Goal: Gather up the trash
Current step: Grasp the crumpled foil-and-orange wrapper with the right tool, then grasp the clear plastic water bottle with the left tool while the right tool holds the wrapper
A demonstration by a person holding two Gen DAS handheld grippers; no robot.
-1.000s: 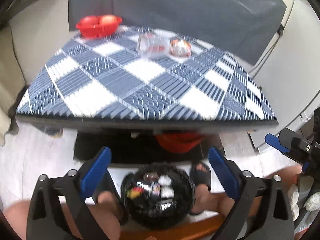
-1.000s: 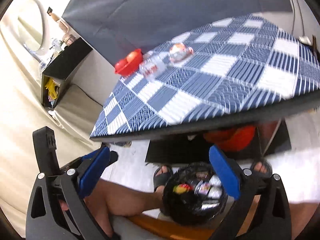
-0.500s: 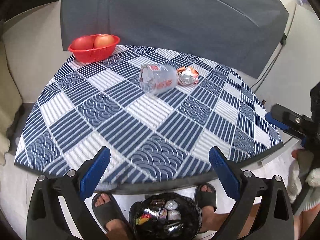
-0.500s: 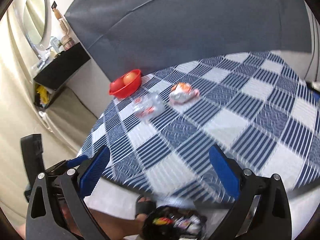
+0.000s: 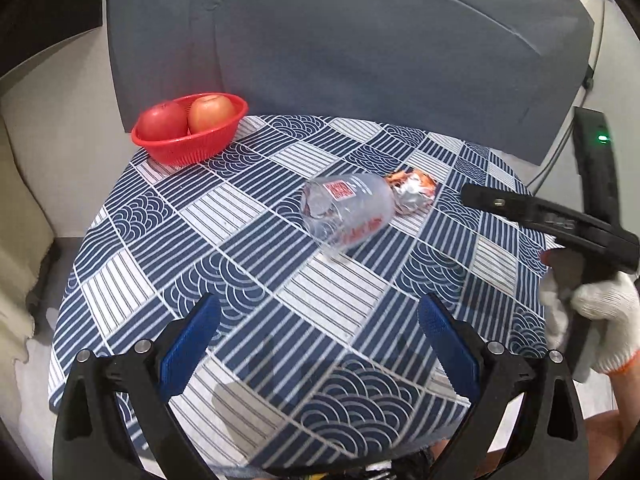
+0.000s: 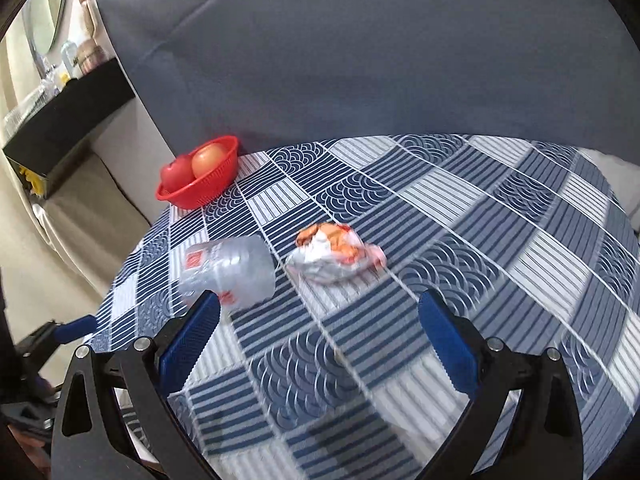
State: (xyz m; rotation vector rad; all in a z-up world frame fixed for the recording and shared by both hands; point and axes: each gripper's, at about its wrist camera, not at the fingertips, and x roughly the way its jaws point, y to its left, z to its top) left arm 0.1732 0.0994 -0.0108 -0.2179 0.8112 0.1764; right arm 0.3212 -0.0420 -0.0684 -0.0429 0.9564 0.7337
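Location: a home, lived-in room. Indicators: a round table (image 5: 248, 264) with a patterned blue-and-white cloth, a fruit basket (image 5: 188, 136) with two apples, a wall shelf (image 6: 68, 116) of toiletries beside a mirror (image 6: 60, 4).

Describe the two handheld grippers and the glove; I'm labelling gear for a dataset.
Both the left gripper and the right gripper have black frames, silver screws and ribbed blue finger pads. The right hand wears a white knit glove with an orange cuff edge.
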